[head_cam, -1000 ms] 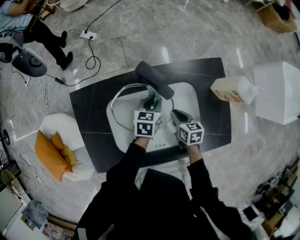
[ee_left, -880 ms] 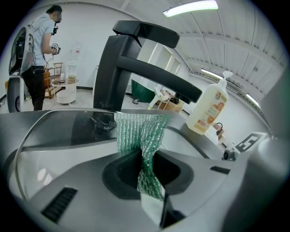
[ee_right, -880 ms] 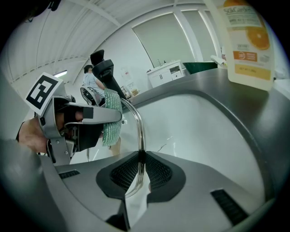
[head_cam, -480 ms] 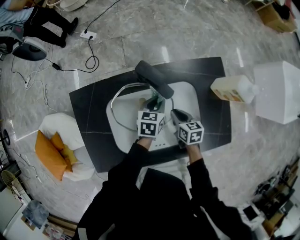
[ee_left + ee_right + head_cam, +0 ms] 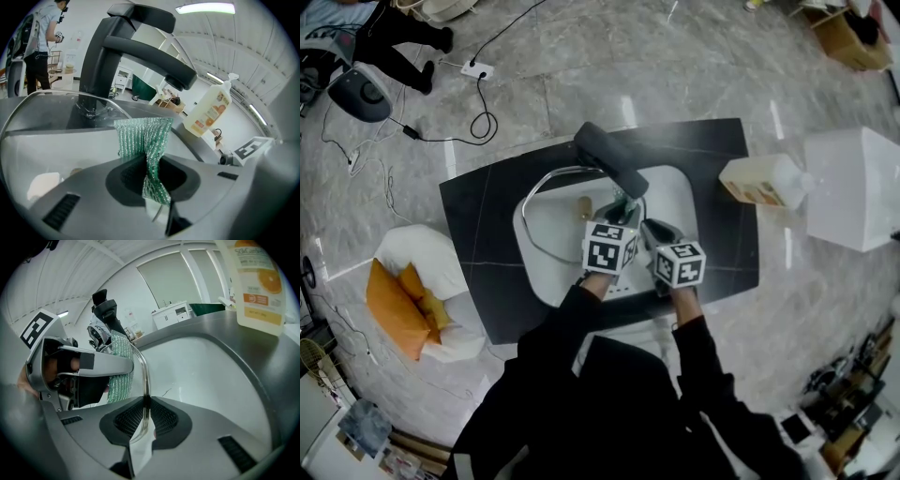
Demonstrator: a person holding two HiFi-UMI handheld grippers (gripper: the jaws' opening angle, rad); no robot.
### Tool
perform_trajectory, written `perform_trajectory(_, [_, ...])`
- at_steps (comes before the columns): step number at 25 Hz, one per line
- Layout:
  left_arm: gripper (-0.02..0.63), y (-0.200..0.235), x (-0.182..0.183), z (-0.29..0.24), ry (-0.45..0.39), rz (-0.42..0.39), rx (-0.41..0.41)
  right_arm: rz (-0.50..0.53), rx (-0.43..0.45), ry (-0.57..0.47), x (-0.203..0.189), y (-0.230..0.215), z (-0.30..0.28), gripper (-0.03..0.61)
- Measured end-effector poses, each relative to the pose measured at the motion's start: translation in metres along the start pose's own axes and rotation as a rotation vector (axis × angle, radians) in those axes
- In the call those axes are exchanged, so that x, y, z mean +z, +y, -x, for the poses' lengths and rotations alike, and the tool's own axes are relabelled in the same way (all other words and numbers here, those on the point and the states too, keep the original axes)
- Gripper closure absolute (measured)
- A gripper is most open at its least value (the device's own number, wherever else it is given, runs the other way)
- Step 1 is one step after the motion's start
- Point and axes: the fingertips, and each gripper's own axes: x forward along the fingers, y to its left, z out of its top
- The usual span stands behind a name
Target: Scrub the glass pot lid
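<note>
Over the white sink (image 5: 680, 202), the right tongs (image 5: 144, 414) pinch the glass pot lid (image 5: 143, 373) by its rim. At their nine o'clock, the left tongs (image 5: 152, 176) clamp a green scouring cloth (image 5: 140, 136) just beside that rim.

The left arm (image 5: 555, 328) and right arm (image 5: 696, 345), both in black sleeves, reach forward side by side. The left hand-held gripper (image 5: 620, 217) sits just beside the right hand-held gripper (image 5: 652, 231). The left jaws are clamped on a green scouring cloth (image 5: 146, 136). The right jaws pinch the rim of the glass pot lid (image 5: 142, 367).
</note>
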Motion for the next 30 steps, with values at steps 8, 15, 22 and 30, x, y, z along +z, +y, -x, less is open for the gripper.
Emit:
perform_trajectory(8, [0.552, 0.001, -0.001, 0.013, 0.008, 0.047, -0.029, -0.014, -0.014, 0.012, 0.002, 0.001, 0.0, 0.531])
perform_trajectory(15, [0.552, 0.027, -0.003, 0.063, -0.033, 0.061, 0.021, -0.026, -0.01, 0.012, 0.0, 0.002, -0.002, 0.531])
perform_trajectory(22, [0.552, 0.074, -0.012, 0.133, -0.086, 0.082, 0.158, -0.015, -0.019, 0.014, 0.001, 0.002, 0.0, 0.531])
perform_trajectory(30, [0.552, 0.129, -0.029, 0.193, -0.153, 0.177, 0.405, -0.017, -0.024, 0.018, 0.0, 0.001, 0.0, 0.531])
